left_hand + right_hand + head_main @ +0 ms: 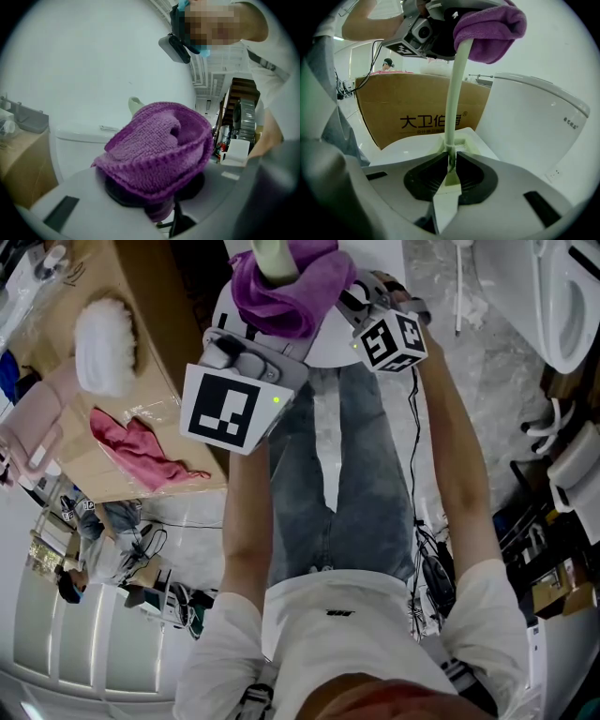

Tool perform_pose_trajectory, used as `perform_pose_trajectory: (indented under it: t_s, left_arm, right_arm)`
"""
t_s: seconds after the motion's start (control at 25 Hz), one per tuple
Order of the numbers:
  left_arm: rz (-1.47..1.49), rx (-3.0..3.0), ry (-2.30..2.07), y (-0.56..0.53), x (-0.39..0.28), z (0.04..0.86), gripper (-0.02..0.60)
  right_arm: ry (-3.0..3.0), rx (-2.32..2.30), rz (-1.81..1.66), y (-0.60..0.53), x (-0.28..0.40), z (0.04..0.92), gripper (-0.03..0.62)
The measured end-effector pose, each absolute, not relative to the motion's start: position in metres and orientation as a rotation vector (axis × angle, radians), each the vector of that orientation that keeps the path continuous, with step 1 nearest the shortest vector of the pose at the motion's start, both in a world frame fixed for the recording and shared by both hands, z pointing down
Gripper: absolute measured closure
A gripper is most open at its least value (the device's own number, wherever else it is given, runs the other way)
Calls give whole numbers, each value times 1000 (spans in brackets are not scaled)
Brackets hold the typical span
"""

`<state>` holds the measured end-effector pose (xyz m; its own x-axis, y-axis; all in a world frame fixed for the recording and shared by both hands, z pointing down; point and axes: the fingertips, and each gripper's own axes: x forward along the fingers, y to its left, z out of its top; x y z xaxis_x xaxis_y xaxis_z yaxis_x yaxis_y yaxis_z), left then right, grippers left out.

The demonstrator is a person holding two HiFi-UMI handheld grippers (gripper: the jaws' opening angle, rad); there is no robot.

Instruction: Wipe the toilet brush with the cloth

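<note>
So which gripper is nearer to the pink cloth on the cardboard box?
Left. The left gripper hangs beside the pink cloth; the right gripper is farther off, beyond the left one.

Cardboard box (pixel 112 268) top w/ white fluffy item (pixel 105 345) & pink cloth (pixel 141 451).

Purple cloth (pixel 281 289) around brush handle (pixel 273 259)

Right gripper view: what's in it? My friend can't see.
The right gripper grips a green toilet brush, whose handle rises into a purple cloth held by the left gripper. Behind stand a cardboard box and a white toilet.
</note>
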<state>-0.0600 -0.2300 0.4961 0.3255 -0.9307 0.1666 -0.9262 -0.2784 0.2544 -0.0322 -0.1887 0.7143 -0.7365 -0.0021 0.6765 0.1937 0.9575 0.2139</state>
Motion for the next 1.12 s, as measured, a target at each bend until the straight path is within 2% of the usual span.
perform_pose_trajectory:
  t_s: [0.32,1.12]
  left_arm:
    - [91,2259,-1648,-223,-49,541,494]
    - [270,2182,-1575,-222,-30,648,495]
  right_arm:
    - [-2385,-136,-347,-187,-32,715,542]
    - [-2410,-138,-338,-188,-32,714,543]
